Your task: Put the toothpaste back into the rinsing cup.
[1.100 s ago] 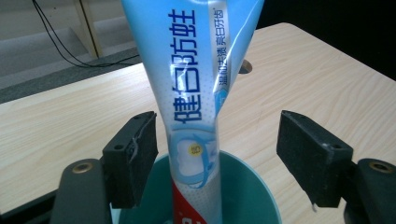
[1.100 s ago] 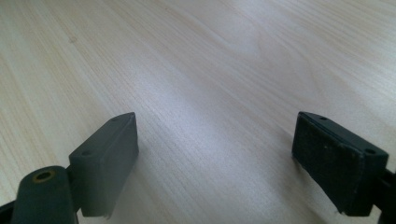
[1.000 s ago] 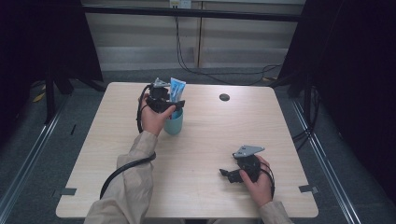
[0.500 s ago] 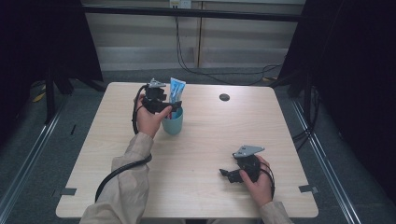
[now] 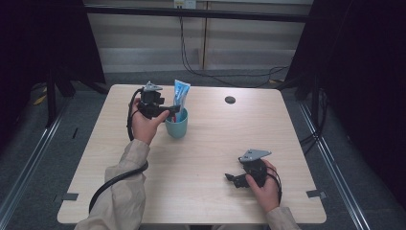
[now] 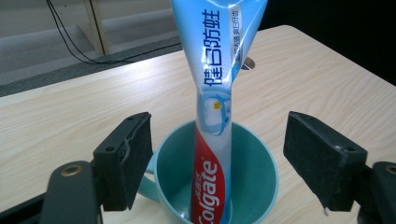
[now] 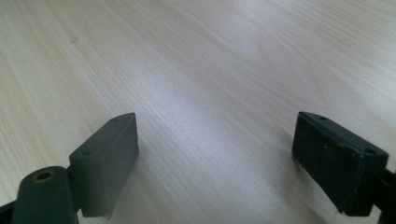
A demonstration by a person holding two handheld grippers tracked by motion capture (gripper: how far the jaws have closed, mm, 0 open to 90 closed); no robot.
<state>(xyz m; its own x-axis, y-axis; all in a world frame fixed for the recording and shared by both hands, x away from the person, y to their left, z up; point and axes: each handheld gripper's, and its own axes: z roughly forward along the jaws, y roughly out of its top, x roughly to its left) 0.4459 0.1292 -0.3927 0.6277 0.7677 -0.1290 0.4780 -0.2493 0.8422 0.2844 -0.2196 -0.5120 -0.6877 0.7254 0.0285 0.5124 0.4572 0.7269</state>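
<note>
Toothpaste tube [image 6: 215, 116] standing upright in the teal cup [image 5: 176, 125], around 11 o'clock on the table [image 5: 206, 191]. Light, squishy, kinda slick; best pinched low near the stiffer shoulder. Left gripper [image 6: 219, 154] just been opening, spread either side, not touching. Right gripper [image 7: 224, 163] spread, empty.

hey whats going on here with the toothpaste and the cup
A person at a wooden table holds tongs in each hand. The left tongs have just been opening beside a teal cup; a toothpaste tube stands in the cup, between the jaws but touched by neither, so it looks just released. The right tongs rest open low over bare table, holding nothing.
</note>
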